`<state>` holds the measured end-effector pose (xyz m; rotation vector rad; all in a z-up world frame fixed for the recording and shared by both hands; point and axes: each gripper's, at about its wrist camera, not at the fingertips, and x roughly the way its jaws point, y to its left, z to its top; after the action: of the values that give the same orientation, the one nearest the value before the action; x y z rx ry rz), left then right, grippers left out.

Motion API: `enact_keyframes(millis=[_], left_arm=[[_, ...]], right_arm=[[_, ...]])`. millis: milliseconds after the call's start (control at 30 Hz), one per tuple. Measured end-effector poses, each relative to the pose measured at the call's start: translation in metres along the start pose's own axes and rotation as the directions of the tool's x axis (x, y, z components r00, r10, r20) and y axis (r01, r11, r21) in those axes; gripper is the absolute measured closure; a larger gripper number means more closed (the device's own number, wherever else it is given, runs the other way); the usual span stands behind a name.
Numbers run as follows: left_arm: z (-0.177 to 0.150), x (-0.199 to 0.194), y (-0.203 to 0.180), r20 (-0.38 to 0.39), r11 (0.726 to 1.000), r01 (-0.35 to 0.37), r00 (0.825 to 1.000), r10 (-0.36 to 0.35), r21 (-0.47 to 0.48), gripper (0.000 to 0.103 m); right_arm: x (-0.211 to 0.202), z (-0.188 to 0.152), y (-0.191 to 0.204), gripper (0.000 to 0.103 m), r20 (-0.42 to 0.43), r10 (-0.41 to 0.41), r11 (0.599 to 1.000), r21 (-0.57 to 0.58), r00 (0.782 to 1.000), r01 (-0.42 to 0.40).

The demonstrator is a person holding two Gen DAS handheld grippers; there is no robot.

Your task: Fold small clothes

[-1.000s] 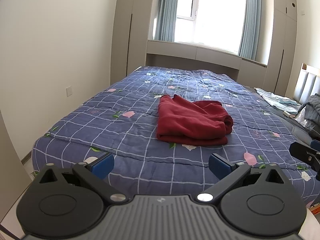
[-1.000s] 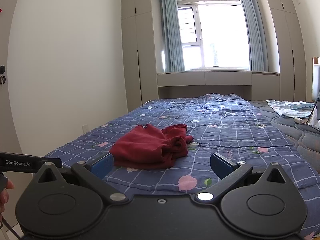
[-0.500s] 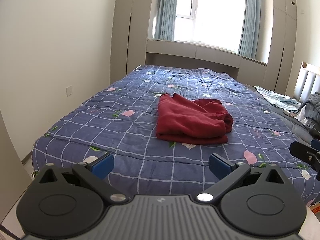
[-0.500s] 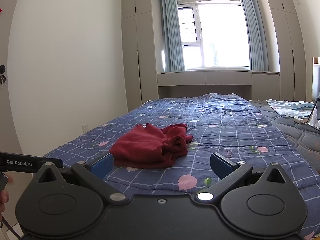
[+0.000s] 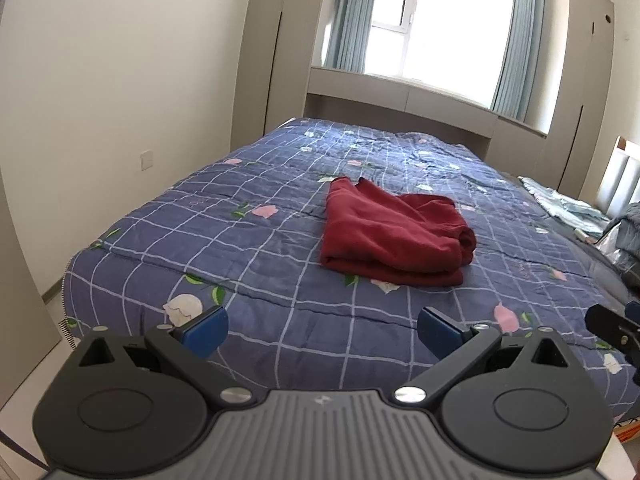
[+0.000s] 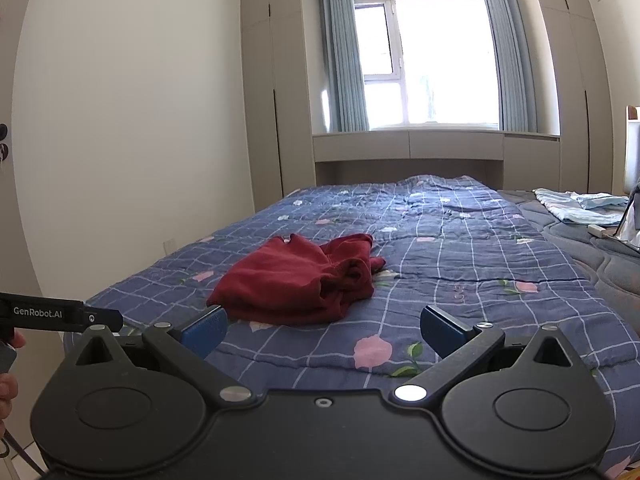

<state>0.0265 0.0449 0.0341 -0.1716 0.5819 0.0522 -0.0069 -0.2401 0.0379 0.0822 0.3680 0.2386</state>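
The left gripper (image 5: 322, 330) holds its jaws wide apart with nothing between them, short of the bed's near edge. The right gripper (image 6: 322, 330) is likewise spread and empty. Ahead of both, a dark red garment (image 5: 394, 234) lies loosely bundled on the blue checked floral quilt (image 5: 248, 264), at about 1 o'clock from the left gripper and 11 o'clock from the right (image 6: 300, 280). A light blue cloth (image 6: 580, 204) lies far off at 2 o'clock.
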Motion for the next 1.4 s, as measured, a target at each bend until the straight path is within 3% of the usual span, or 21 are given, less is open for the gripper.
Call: enact_keyframes(millis=[467, 667, 767, 833, 967, 1067, 1200, 1267, 1400], left_arm=[[0.002, 0.043, -0.001, -0.071, 1.000, -0.015, 0.997, 0.015, 0.002, 0.000], [0.022, 0.075, 0.002, -0.083, 0.999, -0.029, 0.996, 0.032, 0.041, 0.000], [0.047, 0.107, 0.013, -0.084, 0.997, -0.060, 0.994, 0.064, 0.050, 0.000], [0.066, 0.134, 0.022, -0.071, 0.993, -0.092, 0.993, 0.097, 0.071, 0.000], [0.111, 0.208, 0.052, -0.036, 0.977, -0.183, 0.981, 0.188, 0.113, 0.000], [0.143, 0.273, 0.083, -0.017, 0.966, -0.236, 0.971, 0.239, 0.108, 0.000], [0.165, 0.339, 0.120, -0.011, 0.972, -0.220, 0.975, 0.221, 0.084, 0.000], [0.169, 0.362, 0.134, -0.024, 0.971, -0.228, 0.973, 0.231, 0.070, 0.000], [0.165, 0.392, 0.152, -0.072, 0.974, -0.222, 0.972, 0.225, 0.054, 0.000]], right_arm=[[0.042, -0.005, -0.020, 0.000, -0.092, -0.033, 0.999, 0.006, 0.995, 0.034], [0.091, 0.014, -0.074, 0.000, -0.147, -0.077, 0.995, 0.046, 0.986, 0.085], [0.129, 0.032, -0.117, 0.000, -0.139, -0.185, 0.981, 0.030, 0.973, 0.191], [0.161, 0.043, -0.150, 0.000, -0.151, -0.291, 0.956, 0.001, 0.945, 0.295], [0.218, 0.051, -0.220, 0.000, -0.199, -0.492, 0.859, 0.047, 0.848, 0.510], [0.244, 0.043, -0.263, 0.000, -0.267, -0.551, 0.803, 0.088, 0.791, 0.590], [0.255, 0.029, -0.291, 0.000, -0.300, -0.605, 0.757, 0.068, 0.737, 0.650], [0.262, 0.022, -0.298, 0.000, -0.323, -0.611, 0.751, 0.053, 0.723, 0.658], [0.276, 0.008, -0.300, 0.000, -0.376, -0.577, 0.768, 0.054, 0.725, 0.639]])
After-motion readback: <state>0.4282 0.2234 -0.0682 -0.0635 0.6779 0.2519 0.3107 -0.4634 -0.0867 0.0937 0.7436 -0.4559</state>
